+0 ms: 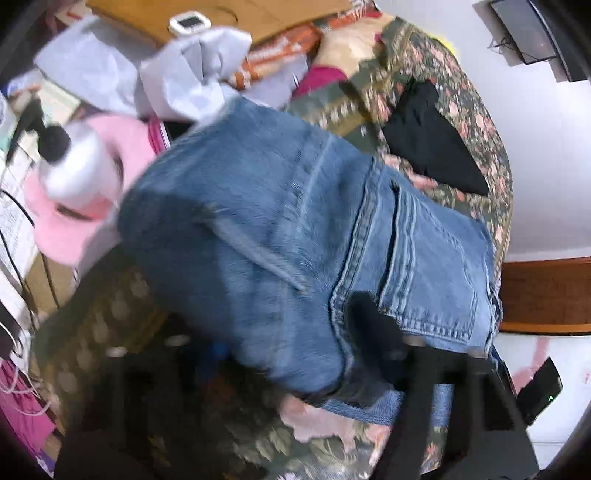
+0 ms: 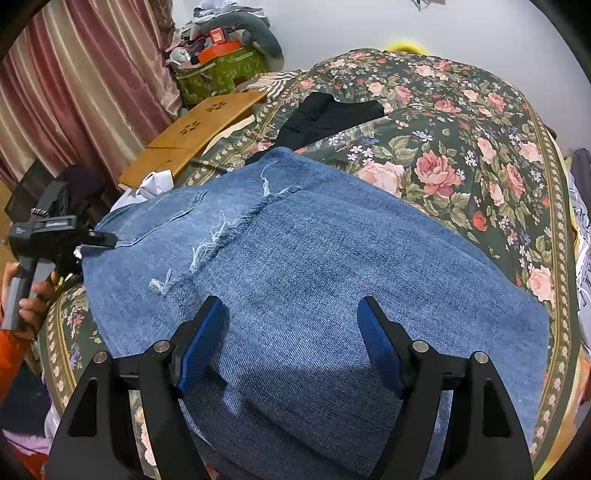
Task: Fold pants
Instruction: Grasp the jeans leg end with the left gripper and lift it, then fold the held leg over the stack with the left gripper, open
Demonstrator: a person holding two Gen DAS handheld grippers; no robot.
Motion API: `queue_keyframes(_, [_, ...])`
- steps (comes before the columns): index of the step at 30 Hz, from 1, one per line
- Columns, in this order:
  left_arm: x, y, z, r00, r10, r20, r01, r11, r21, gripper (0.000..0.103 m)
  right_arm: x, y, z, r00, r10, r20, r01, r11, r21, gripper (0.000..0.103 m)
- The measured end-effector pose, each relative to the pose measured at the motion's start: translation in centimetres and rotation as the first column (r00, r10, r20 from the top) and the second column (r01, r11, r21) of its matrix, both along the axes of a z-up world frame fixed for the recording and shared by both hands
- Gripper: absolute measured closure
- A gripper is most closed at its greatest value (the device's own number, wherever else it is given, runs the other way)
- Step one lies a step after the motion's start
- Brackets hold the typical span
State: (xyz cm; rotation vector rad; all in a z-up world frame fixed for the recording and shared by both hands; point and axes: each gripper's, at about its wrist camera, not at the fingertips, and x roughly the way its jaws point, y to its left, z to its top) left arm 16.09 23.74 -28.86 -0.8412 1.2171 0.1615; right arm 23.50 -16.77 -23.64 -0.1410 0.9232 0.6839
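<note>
Gaping wide, right fingers (image 2: 207,339) hover over jeans (image 2: 314,295); left fingers (image 2: 99,238) pinch their edge.

No legible text, label, brand or number in either view. Printed sheets (image 1: 11,221) at left edge of left wrist view: print blurred, unreadable. Small white device (image 1: 189,23) with dark screen at top: nothing readable. Red box (image 2: 218,36) on far clutter: markings too small.

Bedroom clutter around the bed

Dark green rose-patterned bedspread (image 2: 461,155) — black garment (image 2: 332,110) on it; pink-and-white plush toy (image 1: 77,184), wooden lap tray (image 2: 199,129), pink striped curtain (image 2: 81,85).
</note>
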Motion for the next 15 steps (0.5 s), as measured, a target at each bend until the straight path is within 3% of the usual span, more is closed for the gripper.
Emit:
queue_keyframes(2, [0.3, 0.5, 0.4, 0.999, 0.007, 0.036, -0.008, 1.000, 0.021, 0.065, 0.1, -0.1, 0.0, 1.000, -0.002, -0.005, 0.002, 1.000, 0.011, 0.031])
queue_keyframes(4, [0.6, 0.4, 1.6, 0.998, 0.006, 0.061, -0.013, 0.994, 0.113, 0.077, 0.1, -0.3, 0.1, 1.000, -0.008, -0.008, 0.008, 1.000, 0.022, 0.032])
queue_keyframes(8, [0.7, -0.1, 5.4, 0.990, -0.024, 0.140, -0.018, 0.956, 0.294, 0.081, -0.1, -1.7, 0.6, 0.998, -0.051, -0.022, 0.052, 0.997, 0.064, 0.032])
queue_keyframes(11, [0.7, -0.6, 9.2, 0.980, -0.052, 0.193, -0.044, 0.886, 0.462, 0.083, -0.8, -4.0, 1.3, 0.995, -0.098, -0.017, 0.099, 0.991, 0.089, 0.032])
queue_keyframes(15, [0.9, -2.9, 14.8, 0.955, -0.121, 0.272, -0.096, 0.741, 0.664, 0.084, -1.7, -7.5, 1.9, 0.983, -0.185, 0.015, 0.183, 0.979, 0.089, 0.032])
